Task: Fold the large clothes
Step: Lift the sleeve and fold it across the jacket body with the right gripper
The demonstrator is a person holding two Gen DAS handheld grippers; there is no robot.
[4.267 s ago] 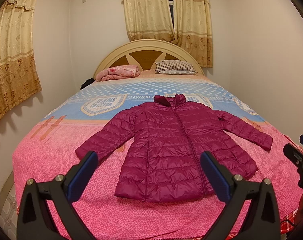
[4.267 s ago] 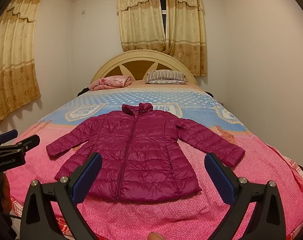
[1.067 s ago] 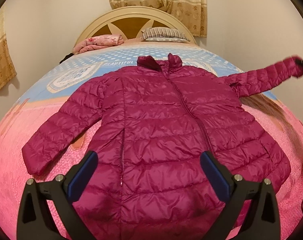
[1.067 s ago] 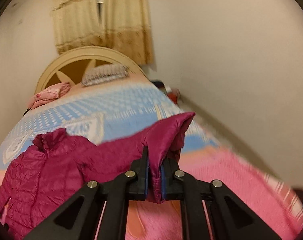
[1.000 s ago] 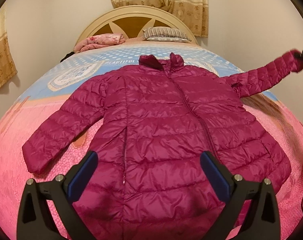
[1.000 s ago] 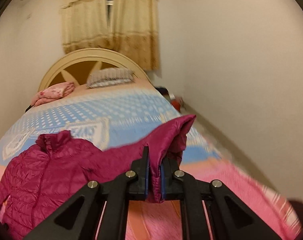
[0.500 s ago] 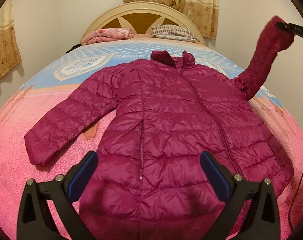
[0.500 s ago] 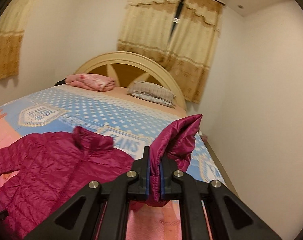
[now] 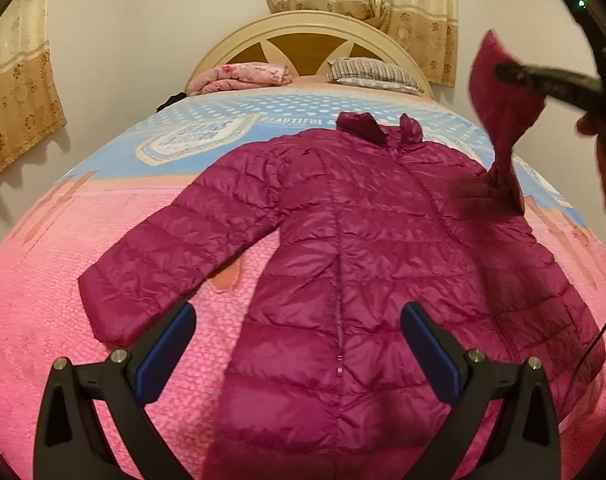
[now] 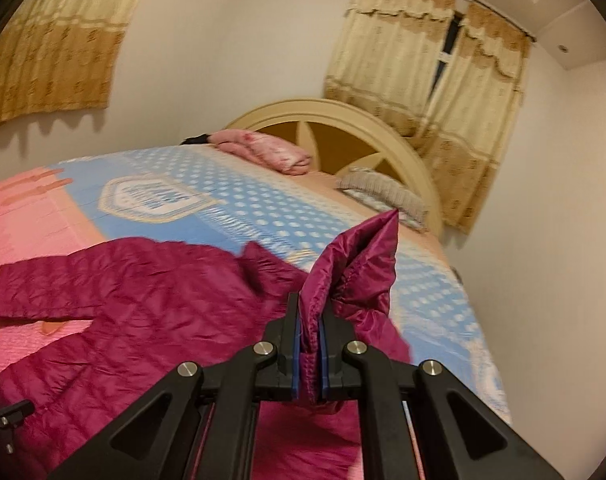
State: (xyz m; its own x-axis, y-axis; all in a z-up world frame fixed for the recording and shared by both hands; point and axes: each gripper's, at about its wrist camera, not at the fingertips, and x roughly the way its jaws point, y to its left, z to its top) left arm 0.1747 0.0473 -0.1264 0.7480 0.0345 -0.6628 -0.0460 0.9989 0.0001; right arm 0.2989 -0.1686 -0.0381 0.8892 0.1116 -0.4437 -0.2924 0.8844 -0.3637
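Right claw (image 10: 310,344) pinches the magenta jacket's sleeve cuff (image 10: 359,264) above the bed (image 10: 231,200).

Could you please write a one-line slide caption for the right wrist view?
Right gripper clamps the magenta puffer jacket's sleeve cuff, lifted above the bed.

Jacket (image 9: 363,240): quilted magenta cloth, glossy sheen, smooth, stitched in puffy bands. Bedspread (image 9: 43,300): matt cloth, pink part finely pebbled, blue part printed with pale dots. Headboard (image 9: 303,28): cream painted frame, semi-gloss, brown wood-look panels. Curtains (image 10: 443,60): beige patterned fabric, matt. Right gripper (image 10: 310,352): matt black plastic arms, shiny metal bolt heads, blue pads on the jaws.
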